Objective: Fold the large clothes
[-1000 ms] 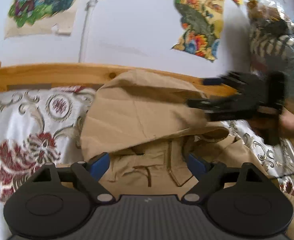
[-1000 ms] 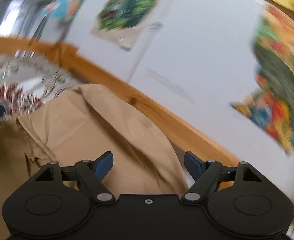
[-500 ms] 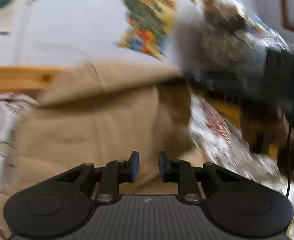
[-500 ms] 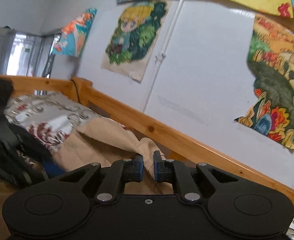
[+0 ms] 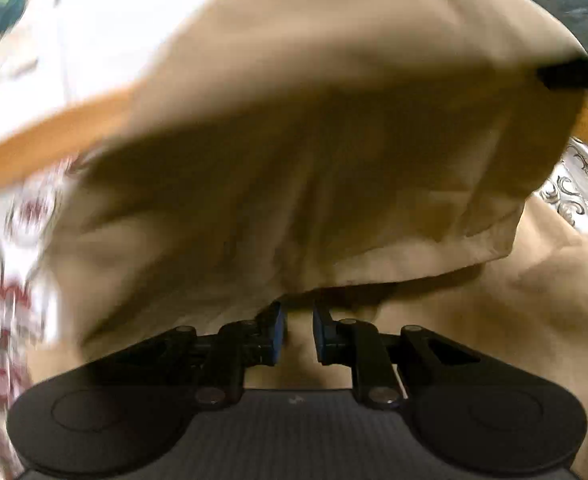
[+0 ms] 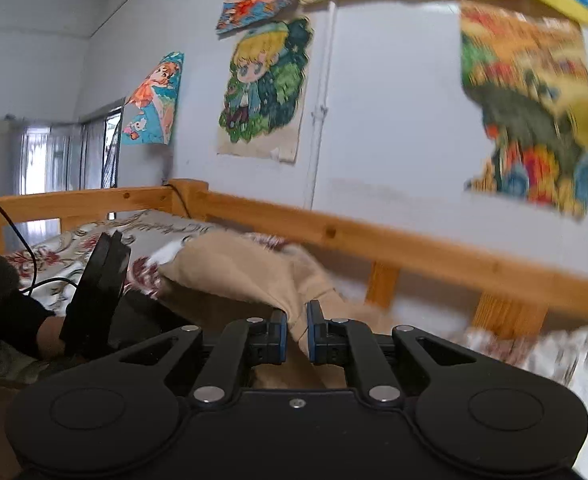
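Note:
A large tan garment (image 5: 314,152) lies on a bed with a floral cover (image 5: 10,272). In the left wrist view my left gripper (image 5: 297,334) is shut on a fold of the tan cloth, and a lifted flap billows above it, filling most of the view. In the right wrist view my right gripper (image 6: 296,336) is shut on another edge of the tan garment (image 6: 238,276), holding it raised above the bed. The left gripper's body (image 6: 98,296) and the hand that holds it show at the left of the right wrist view.
A wooden bed rail (image 6: 394,248) runs behind the garment along a white wall with colourful posters (image 6: 266,88). The floral bed cover (image 6: 70,248) spreads to the left. A black cable (image 6: 14,224) hangs at the far left.
Both grippers were open a second ago and have shut on the tan cloth. The held flap has since lifted and swung up, filling the left wrist view.

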A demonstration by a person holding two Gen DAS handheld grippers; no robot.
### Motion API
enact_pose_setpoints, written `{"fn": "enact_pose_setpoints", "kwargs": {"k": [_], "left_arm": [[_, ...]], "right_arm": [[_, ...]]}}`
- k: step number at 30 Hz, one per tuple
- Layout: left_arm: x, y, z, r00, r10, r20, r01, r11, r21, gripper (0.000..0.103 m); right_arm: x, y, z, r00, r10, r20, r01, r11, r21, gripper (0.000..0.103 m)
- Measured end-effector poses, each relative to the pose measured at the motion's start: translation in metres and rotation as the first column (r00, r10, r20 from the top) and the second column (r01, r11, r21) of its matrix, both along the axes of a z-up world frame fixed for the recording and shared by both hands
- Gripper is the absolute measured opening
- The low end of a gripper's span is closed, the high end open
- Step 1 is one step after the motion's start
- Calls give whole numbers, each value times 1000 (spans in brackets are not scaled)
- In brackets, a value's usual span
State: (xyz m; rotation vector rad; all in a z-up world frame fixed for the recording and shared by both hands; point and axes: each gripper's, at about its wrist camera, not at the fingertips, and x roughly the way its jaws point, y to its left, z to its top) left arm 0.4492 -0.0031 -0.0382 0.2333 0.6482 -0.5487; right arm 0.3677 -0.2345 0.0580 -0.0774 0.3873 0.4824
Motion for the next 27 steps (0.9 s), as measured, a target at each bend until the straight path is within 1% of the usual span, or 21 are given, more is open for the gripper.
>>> {"fn": "enact_pose_setpoints", "kwargs": {"k": [2,3,4,5,6,8,9,11,12,13,14,15,16,17,18,20,21,22,24,25,27], "left_arm": [[-16,18,-5,994,-18,-105,11,998,-68,25],[-31,31,-7,986,-43,-161,23,992,-124,36],[-44,43,-8,978,-57,-201,21,984,-176,43],[-59,58,-10,969,-66,-238,8,971,-239,57],[-70,69,-11,962,-71,-263,-7,959,-284,64],[-85,93,-11,946,-63,-318,-65,924,-376,65],[-84,102,-11,935,-58,-351,-104,899,-425,66],[-69,117,-12,902,-75,-425,-190,816,-546,71],[-60,124,-12,887,-83,-454,-239,759,-605,71],[-54,131,-12,882,-89,-463,-269,710,-650,72],[-47,134,-10,880,-95,-465,-292,664,-689,78],[-37,137,-7,879,-97,-466,-311,626,-715,86],[-32,136,-7,875,-100,-474,-326,602,-729,90],[-28,134,-7,867,-110,-486,-335,595,-731,93],[-26,130,-9,861,-122,-494,-332,602,-726,93],[-26,118,-13,844,-139,-518,-325,635,-701,92],[-27,113,-17,825,-137,-548,-341,652,-677,89],[-24,105,-22,799,-144,-584,-366,655,-661,87],[-19,93,-33,750,-134,-648,-420,660,-623,66],[-21,90,-36,734,-135,-665,-433,662,-612,60],[-21,81,-36,717,-119,-686,-447,678,-584,32]], "right_arm": [[-12,-2,-8,1000,-6,-18,6,1000,14,9],[-17,-3,-11,1000,-7,-29,8,1000,23,9],[-23,-5,-15,999,-5,-42,7,1000,29,9],[-27,-6,-17,999,-3,-54,4,999,32,9],[-33,-7,-20,998,2,-63,-1,1000,28,9],[-44,-8,-26,997,8,-72,-7,1000,7,10],[-49,-8,-30,997,10,-76,-11,1000,-1,10],[-58,-9,-36,996,6,-87,-6,1000,-7,10],[-61,-10,-38,996,2,-93,-2,1000,-3,10],[-63,-11,-39,995,-3,-97,3,1000,0,10],[-65,-11,-39,995,-7,-100,7,1000,-2,10],[-66,-11,-40,995,-8,-100,7,1000,-11,10],[-68,-11,-41,995,-7,-100,5,1000,-21,10],[-71,-11,-42,994,-3,-105,0,1000,-28,10],[-74,-10,-44,993,2,-114,-6,999,-35,10],[-79,-10,-51,990,12,-139,-19,999,-48,11],[-81,-10,-54,988,12,-156,-19,999,-44,12],[-82,-11,-58,985,15,-173,-22,999,-41,13],[-85,-12,-63,980,9,-198,-17,999,-41,13],[-86,-13,-64,979,3,-204,-11,999,-38,13],[-87,-16,-64,977,-7,-212,0,1000,-31,14]]}}
